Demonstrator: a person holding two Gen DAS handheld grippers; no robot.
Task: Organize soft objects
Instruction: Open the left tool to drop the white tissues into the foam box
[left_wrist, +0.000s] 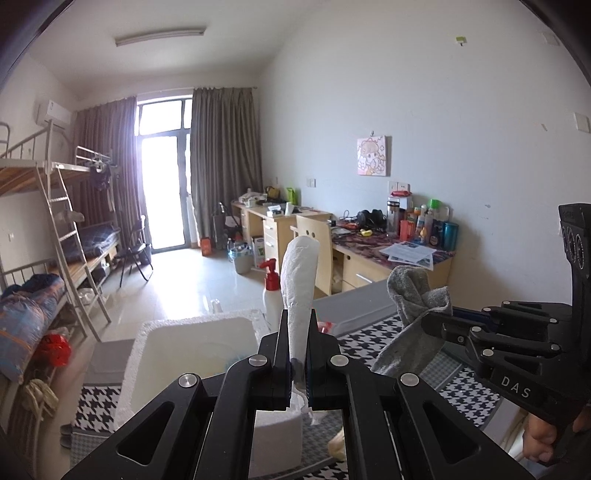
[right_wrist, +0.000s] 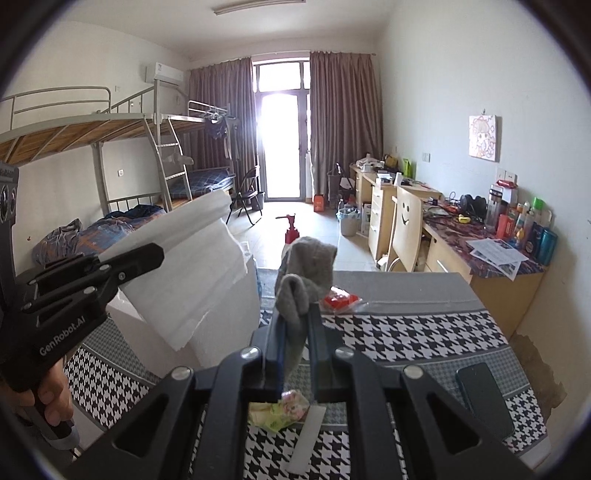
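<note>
My left gripper (left_wrist: 297, 314) is shut on a white paper towel (left_wrist: 300, 273) that stands up between its fingers, held above a white foam box (left_wrist: 192, 332). In the right wrist view the towel (right_wrist: 192, 273) hangs as a wide sheet from the left gripper (right_wrist: 157, 254). My right gripper (right_wrist: 295, 314) is shut on a grey sock (right_wrist: 308, 273), held above the houndstooth-covered table (right_wrist: 406, 332). The sock (left_wrist: 413, 295) and right gripper (left_wrist: 430, 317) also show in the left wrist view, to the right of the towel.
On the table lie a red packet (right_wrist: 341, 299), a dark phone (right_wrist: 484, 398), a crumpled wrapper (right_wrist: 284, 406) and a white strip (right_wrist: 308, 439). A red-capped pump bottle (left_wrist: 272, 291) stands behind the foam box. Bunk beds stand left, cluttered desks (right_wrist: 491, 254) right.
</note>
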